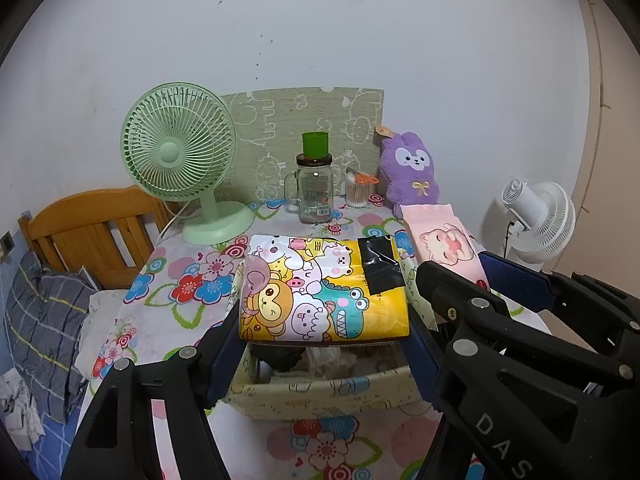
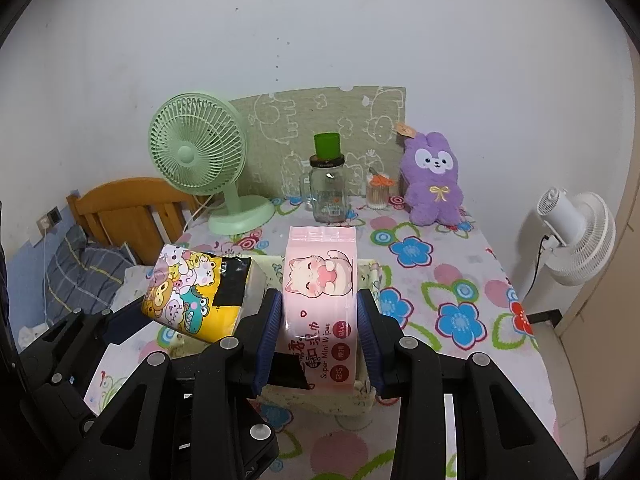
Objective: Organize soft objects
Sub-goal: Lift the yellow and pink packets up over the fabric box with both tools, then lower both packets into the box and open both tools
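My left gripper is shut on a yellow cartoon tissue pack and holds it over a cream fabric storage box on the flowered table. The same pack shows at the left of the right wrist view. My right gripper is shut on a pink wipes pack with a cat picture, held above the same box; the pink pack also shows in the left wrist view. A purple plush bunny sits at the table's back right.
A green desk fan, a glass mug jar with a green cup on top and a cotton swab jar stand along the back of the table. A white floor fan is right of it, a wooden bed headboard left.
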The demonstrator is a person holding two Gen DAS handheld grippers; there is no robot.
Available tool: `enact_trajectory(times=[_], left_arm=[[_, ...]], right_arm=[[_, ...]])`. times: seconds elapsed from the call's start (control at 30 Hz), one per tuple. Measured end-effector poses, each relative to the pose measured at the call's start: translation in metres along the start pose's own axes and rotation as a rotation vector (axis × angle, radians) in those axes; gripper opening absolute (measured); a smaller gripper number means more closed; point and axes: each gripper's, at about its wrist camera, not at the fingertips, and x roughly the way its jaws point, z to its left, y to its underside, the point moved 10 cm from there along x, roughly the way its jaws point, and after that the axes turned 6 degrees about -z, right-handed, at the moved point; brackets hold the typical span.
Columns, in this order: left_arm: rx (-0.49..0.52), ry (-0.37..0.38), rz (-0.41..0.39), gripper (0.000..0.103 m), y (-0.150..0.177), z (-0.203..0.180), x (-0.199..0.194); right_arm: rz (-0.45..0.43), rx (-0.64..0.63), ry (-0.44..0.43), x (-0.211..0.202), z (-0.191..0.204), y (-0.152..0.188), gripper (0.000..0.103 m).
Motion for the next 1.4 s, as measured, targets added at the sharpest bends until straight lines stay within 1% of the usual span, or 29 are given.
enact_trajectory(times=[0.2, 0.33, 0.53, 0.8, 0.9, 0.97, 1.0, 1.2, 1.4], left_arm=[[-0.007, -0.007, 0.006, 0.074, -0.002, 0.002, 0.017], [-0.015, 0.004, 0.017, 0.075, -0.002, 0.002, 0.028], [-0.029, 0.012, 0.026, 0.075, 0.000, 0.004, 0.048], [-0.053, -0.002, 0.086, 0.077, 0.012, 0.013, 0.076], [-0.051, -0.005, 0.098, 0.080, 0.015, 0.014, 0.080], [-0.053, -0.006, 0.103, 0.087, 0.017, 0.015, 0.082], [-0.053, 0.003, 0.106, 0.088, 0.017, 0.015, 0.083], [-0.033, -0.009, 0.123, 0.089, 0.021, 0.018, 0.085], [-0.031, -0.024, 0.143, 0.090, 0.025, 0.024, 0.087]], right_arm=[[0.001, 0.004, -0.006, 0.018, -0.004, -0.005, 0.041], [0.006, 0.017, -0.053, 0.031, -0.002, -0.005, 0.041], [0.008, 0.000, -0.062, 0.052, -0.002, -0.007, 0.041], [0.058, 0.015, -0.065, 0.080, -0.005, 0.004, 0.041], [0.070, 0.015, -0.067, 0.086, -0.004, 0.008, 0.041], [0.075, 0.018, -0.069, 0.089, -0.005, 0.010, 0.041], [0.077, 0.019, -0.071, 0.090, -0.005, 0.011, 0.040], [0.093, 0.017, -0.098, 0.097, 0.000, 0.015, 0.041], [0.111, 0.023, -0.126, 0.104, 0.006, 0.019, 0.043]])
